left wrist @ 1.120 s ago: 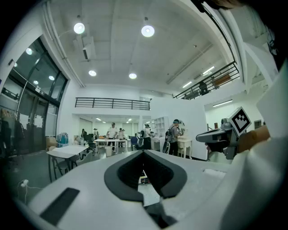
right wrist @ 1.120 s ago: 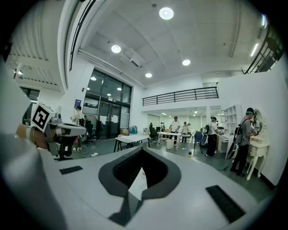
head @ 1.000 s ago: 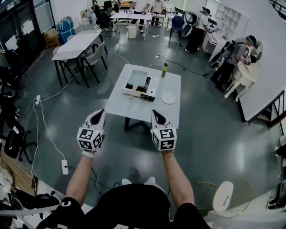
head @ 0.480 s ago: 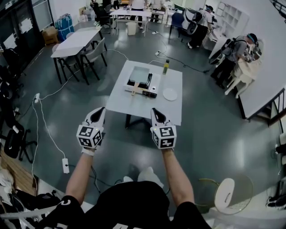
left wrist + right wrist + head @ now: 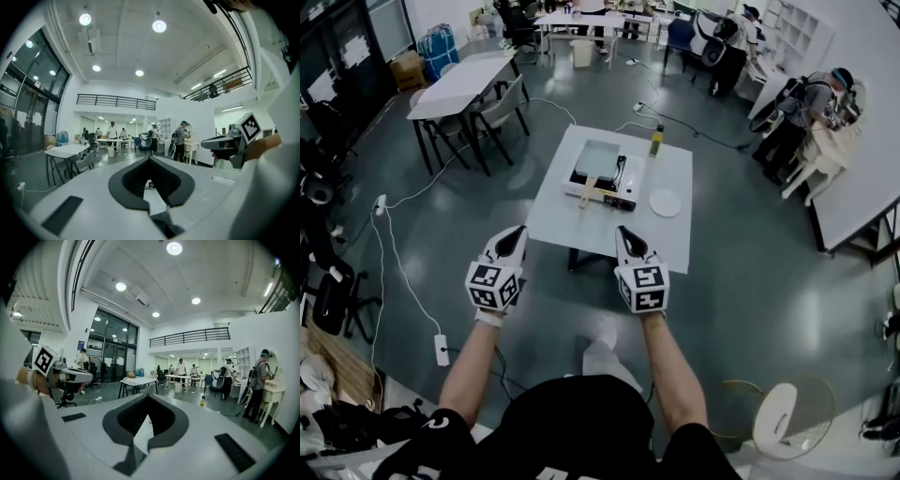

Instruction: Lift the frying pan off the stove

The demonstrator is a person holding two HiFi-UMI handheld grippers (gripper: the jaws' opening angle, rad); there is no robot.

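Observation:
A square grey frying pan [image 5: 598, 158] with a wooden handle [image 5: 588, 194] sits on a small white portable stove [image 5: 623, 184] on a white table [image 5: 562, 217] ahead of me. Both grippers are held out in front of my body, short of the table's near edge and well apart from the pan. My left gripper [image 5: 517, 232] is shut with nothing in it, and so is my right gripper [image 5: 622, 232]. In the left gripper view the shut jaws of the left gripper [image 5: 150, 159] point over the table, with the right gripper [image 5: 221, 142] alongside. In the right gripper view the left gripper [image 5: 71, 376] shows at the left.
A yellow-green bottle [image 5: 656, 141] and a white plate [image 5: 665, 202] share the table with the stove. More tables and chairs [image 5: 478, 89] stand at the far left, people [image 5: 806, 103] work at the right. A cable and power strip [image 5: 441, 349] lie on the floor at left, and a stool [image 5: 778, 422] stands at lower right.
I have walked closer to the table, which now shows a little lower and larger in the head view. Both grippers stay shut and side by side.

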